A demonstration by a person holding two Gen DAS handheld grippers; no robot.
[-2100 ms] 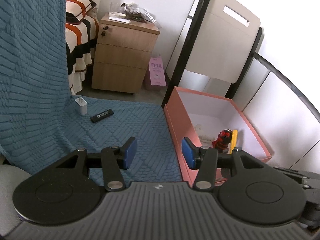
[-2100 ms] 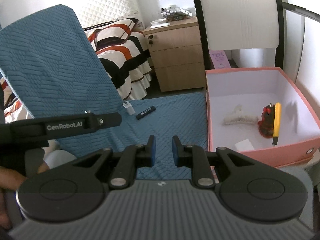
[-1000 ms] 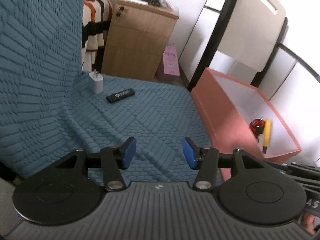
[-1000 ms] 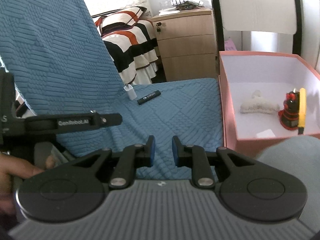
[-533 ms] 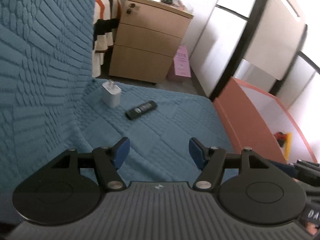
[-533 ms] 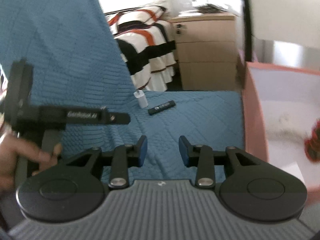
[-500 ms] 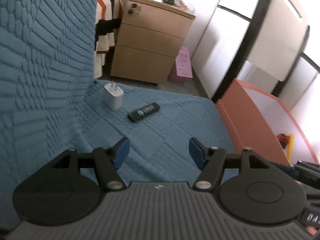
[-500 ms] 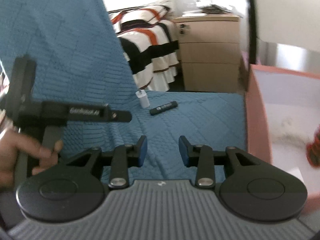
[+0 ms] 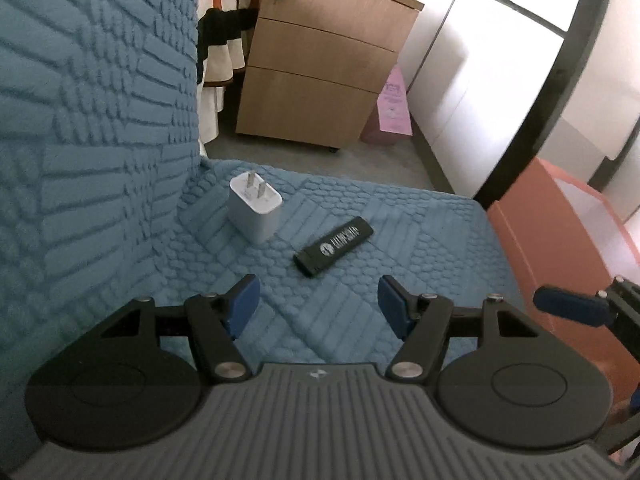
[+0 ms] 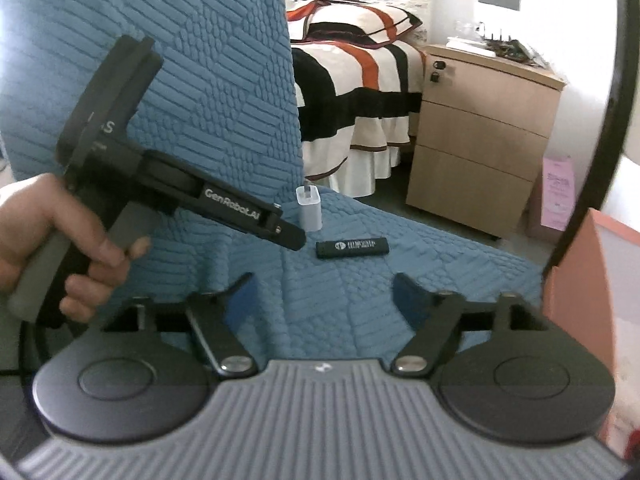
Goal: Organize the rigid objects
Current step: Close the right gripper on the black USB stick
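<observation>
Left gripper (image 9: pixel 318 304) spread, empty, below the black stick (image 9: pixel 334 247) at frame centre. Right gripper (image 10: pixel 324 300) opening, empty. White charger (image 9: pixel 255 213) stands upper left of the stick.

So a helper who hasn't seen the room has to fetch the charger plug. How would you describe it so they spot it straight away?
Look at the blue quilted cover spread out flat, near where it rises into an upright backrest. There stands the charger plug, a small white block with two metal prongs pointing up. Its only neighbour, the black stick, is dark, slim, printed and lies flat.
</observation>
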